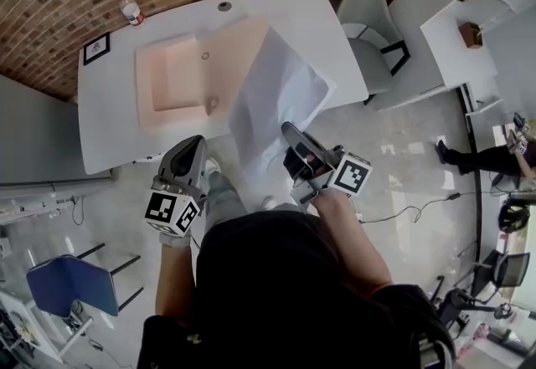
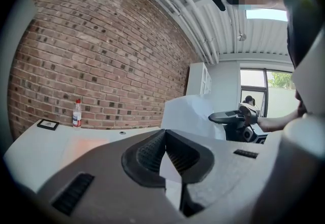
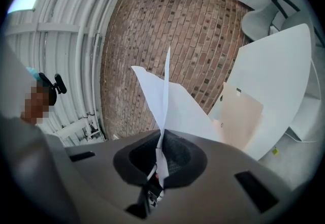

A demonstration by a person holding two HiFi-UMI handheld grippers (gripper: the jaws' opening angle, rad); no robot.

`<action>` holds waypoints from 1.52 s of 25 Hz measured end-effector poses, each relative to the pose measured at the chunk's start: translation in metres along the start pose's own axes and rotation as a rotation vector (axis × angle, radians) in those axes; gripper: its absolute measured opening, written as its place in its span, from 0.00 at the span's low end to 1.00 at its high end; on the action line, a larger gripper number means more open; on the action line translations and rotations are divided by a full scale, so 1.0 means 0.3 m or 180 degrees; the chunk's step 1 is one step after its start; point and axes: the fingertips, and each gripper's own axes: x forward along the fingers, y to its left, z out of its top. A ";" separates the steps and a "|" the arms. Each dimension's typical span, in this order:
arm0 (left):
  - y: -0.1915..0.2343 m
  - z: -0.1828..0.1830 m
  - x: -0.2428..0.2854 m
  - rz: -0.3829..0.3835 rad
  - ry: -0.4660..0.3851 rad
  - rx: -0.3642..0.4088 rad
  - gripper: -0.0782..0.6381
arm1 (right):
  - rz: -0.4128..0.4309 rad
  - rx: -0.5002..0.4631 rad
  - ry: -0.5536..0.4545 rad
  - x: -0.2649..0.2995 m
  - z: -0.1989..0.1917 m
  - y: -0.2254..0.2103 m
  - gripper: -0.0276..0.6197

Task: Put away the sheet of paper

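A white sheet of paper (image 1: 276, 95) stands tilted over the table's front edge, its top leaning above the pale pink open folder (image 1: 180, 83) on the white table (image 1: 109, 133). My right gripper (image 1: 289, 129) is shut on the sheet's lower edge. In the right gripper view the paper (image 3: 172, 101) rises bent from between the closed jaws (image 3: 161, 144), with the folder (image 3: 241, 116) beyond. My left gripper (image 1: 194, 141) hangs just off the table's front edge, left of the sheet, shut on nothing (image 2: 165, 139). In its own view the paper (image 2: 190, 114) is ahead on the right.
A plastic bottle (image 1: 130, 9) and a small framed picture (image 1: 96, 48) stand at the table's far left by the brick wall. A grey chair (image 1: 373, 20) sits to the right of the table, a blue chair (image 1: 71, 284) behind on the left.
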 end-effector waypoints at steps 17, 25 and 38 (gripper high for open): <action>0.679 0.076 0.122 -0.0236 0.0177 -0.0059 0.11 | -0.0406 0.0069 0.0093 0.661 -0.045 -0.164 0.06; 0.863 0.021 0.096 -0.0142 0.0205 -0.0147 0.12 | -0.0551 0.0065 0.0288 0.793 -0.077 -0.219 0.06; 0.941 -0.189 0.142 0.0228 0.0497 -0.0257 0.12 | -0.0810 0.0076 0.0670 0.764 0.040 -0.363 0.06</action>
